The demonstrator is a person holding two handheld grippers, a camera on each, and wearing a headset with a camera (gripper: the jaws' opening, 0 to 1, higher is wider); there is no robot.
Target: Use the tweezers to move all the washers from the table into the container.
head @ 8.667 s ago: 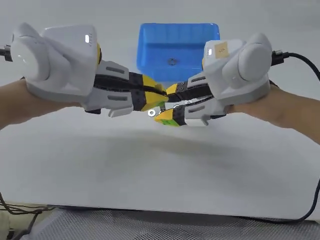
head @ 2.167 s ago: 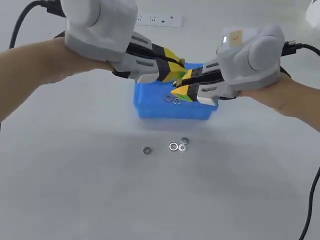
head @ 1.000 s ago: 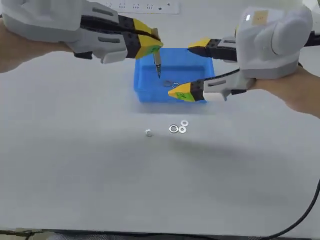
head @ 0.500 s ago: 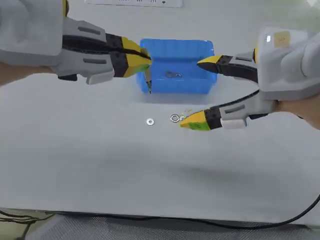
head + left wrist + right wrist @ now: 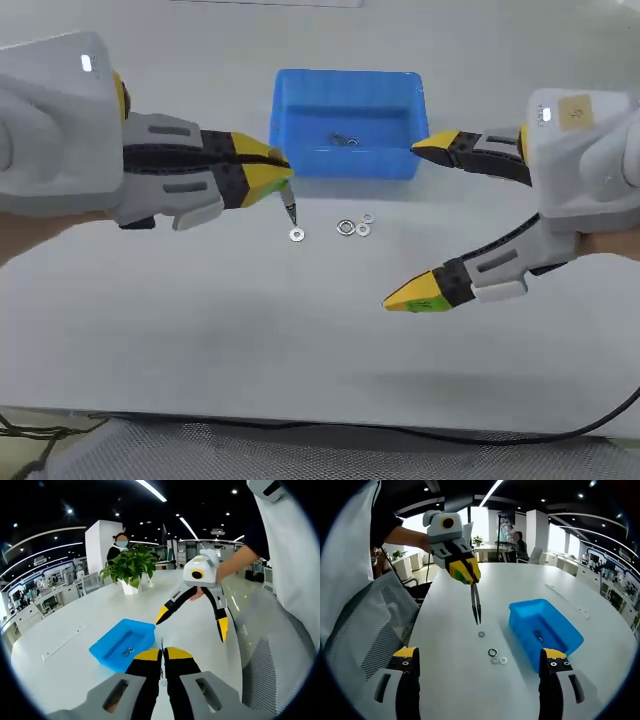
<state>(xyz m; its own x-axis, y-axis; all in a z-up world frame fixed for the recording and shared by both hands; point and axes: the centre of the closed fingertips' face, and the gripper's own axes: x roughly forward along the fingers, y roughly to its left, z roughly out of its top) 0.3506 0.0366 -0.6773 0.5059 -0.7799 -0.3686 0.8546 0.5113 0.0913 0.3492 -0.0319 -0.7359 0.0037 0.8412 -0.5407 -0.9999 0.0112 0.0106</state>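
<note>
On the smooth white table (image 5: 300,340), a lone flat metal washer (image 5: 296,235) lay just under the thin steel tweezers (image 5: 289,208). You had brought your left gripper (image 5: 280,178), clamped on them, down from the blue plastic container (image 5: 348,110). Your right gripper (image 5: 402,226) had spread wide, empty. Clustered ring washers (image 5: 354,228) nearby meant more picks remained.

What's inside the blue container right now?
A few washers lie on the blue container's floor, count unclear. In the head view its near wall hides the floor's front strip.
</note>
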